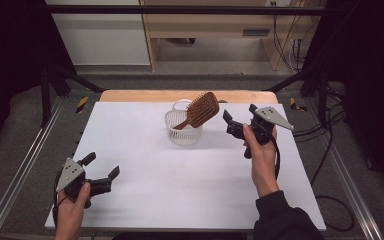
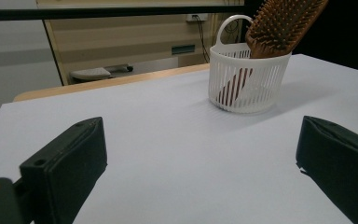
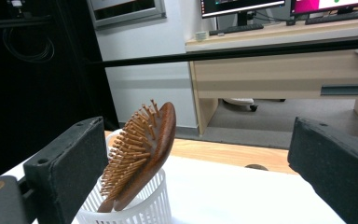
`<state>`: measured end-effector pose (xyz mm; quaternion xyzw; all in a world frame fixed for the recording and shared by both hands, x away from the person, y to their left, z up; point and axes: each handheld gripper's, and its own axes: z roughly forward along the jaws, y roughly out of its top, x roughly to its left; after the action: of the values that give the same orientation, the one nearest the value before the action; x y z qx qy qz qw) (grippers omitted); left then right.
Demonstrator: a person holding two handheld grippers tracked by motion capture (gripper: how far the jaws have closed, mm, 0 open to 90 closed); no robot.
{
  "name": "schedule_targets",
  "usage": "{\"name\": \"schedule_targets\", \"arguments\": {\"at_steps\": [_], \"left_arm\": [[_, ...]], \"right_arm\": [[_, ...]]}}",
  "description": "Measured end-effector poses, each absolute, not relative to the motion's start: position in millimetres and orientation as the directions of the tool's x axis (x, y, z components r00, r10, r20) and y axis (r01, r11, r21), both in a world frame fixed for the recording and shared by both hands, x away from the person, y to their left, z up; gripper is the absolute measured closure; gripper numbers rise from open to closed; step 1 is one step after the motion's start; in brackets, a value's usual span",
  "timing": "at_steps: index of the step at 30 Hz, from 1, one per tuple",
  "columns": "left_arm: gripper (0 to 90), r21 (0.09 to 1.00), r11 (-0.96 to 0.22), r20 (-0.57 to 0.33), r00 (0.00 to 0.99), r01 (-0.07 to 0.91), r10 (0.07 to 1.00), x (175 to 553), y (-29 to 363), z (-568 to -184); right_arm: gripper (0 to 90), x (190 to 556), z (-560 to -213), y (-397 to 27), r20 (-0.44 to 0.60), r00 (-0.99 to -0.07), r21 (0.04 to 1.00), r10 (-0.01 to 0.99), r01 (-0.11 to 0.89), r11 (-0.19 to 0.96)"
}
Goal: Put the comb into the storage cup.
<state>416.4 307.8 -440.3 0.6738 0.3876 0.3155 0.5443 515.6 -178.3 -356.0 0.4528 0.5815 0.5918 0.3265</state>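
From the high view, the brown wooden paddle hairbrush [image 1: 200,109] stands handle-down in the small white slotted plastic basket [image 1: 183,131], which sits near the far edge of the white counter [image 1: 145,165], a little right of its middle; the bristled head leans out over the rim toward the right. The right tongs [image 1: 238,120] hover just beside the basket with jaws spread and nothing between them, while the left tongs [image 1: 103,166] rest near the counter's near left corner, likewise released. In the left gripper view, the basket [image 2: 248,83] stands well apart beyond the gaping jaws, the hairbrush [image 2: 284,23] tilted out of it. In the right gripper view, the hairbrush [image 3: 142,149] sits close ahead, left of centre, above the basket [image 3: 135,207]. The risk, as I judge it (the basket looks light): a sideways nudge on the overhanging head could tip the basket over, or a grip on the curved wood could slip.
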Motion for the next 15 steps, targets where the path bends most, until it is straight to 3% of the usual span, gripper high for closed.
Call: {"name": "schedule_targets", "arguments": {"at_steps": [15], "left_arm": [[1.9, 0.979, -0.106, 0.005, 0.497, 0.174, 0.868, 416, 309, -440]], "right_arm": [[4.5, 506, -351, -191, 0.134, -0.36, 0.99, 0.923, 0.087, -0.11]]}}
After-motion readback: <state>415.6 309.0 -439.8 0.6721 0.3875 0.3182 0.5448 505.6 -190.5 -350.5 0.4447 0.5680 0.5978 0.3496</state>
